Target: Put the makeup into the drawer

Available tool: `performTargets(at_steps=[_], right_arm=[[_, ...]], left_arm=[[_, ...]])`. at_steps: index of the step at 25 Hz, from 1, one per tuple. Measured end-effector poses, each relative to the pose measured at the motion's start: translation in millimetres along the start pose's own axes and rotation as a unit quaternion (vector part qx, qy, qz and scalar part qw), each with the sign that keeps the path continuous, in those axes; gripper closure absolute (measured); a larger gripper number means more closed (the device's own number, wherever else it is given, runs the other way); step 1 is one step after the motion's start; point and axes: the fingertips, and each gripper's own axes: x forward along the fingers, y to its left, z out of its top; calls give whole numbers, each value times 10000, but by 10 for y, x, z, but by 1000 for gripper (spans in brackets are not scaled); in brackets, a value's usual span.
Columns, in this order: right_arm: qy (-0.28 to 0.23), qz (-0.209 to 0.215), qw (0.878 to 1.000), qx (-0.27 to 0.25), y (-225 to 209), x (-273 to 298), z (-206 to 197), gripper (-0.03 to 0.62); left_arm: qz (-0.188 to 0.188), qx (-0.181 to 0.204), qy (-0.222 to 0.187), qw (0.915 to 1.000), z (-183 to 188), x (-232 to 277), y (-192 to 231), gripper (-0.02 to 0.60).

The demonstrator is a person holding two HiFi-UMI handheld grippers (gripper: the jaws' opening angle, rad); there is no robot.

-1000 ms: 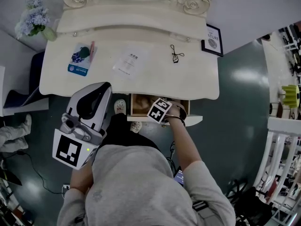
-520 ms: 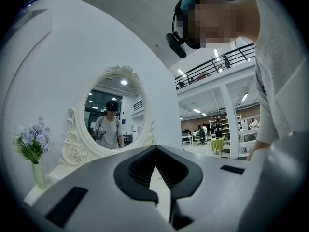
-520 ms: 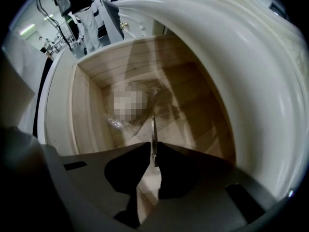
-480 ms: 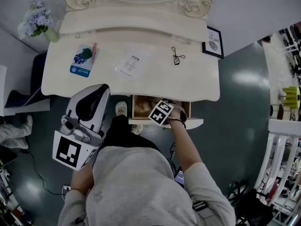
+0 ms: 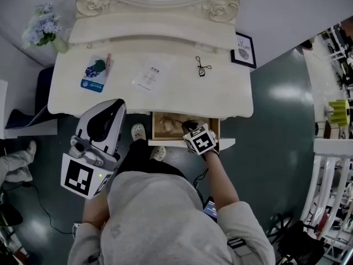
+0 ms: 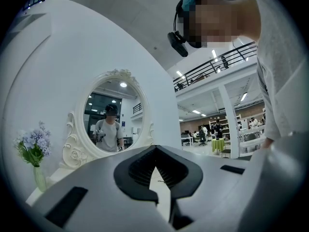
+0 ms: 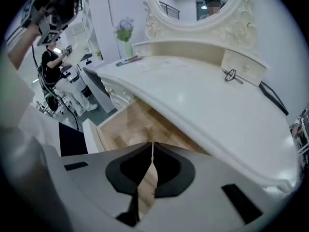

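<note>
Closed right tongs (image 7: 152, 145) at open drawer (image 7: 129, 125)

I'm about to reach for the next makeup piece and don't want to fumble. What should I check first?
1. Drawer open: ok, it is pulled out below the tabletop.
2. Right gripper empty: ok, jaws together on nothing, over the drawer.
3. Left gripper free: ok, jaws together on nothing, held off the table.
4. Tabletop cleared: not ok, a blue packet and a black wire tool lie on it.
5. Room in the drawer: cannot tell, its inside is partly hidden.
</note>
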Motion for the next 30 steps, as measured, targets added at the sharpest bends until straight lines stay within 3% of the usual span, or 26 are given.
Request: performTargets(at_steps=[6,13,22,30], right_arm=[[-1316,-162,9905,376,75,-455,425,569],[-2731,-260,9595,642,192,-1081,949,569],[-3827,-584,9177,897,305,-1794,1432,569],[-4368,-790,8932,717,483,-2289,1727,569]], left_arm=[[-30,10,-144,9999,75,-27,-23,570],[-225,45,-265,9994,164,1,-34,570],[-457,19,-371,9983,267,-64,-48,570],[-639,11,-463,9969,331,-103,-41,571]])
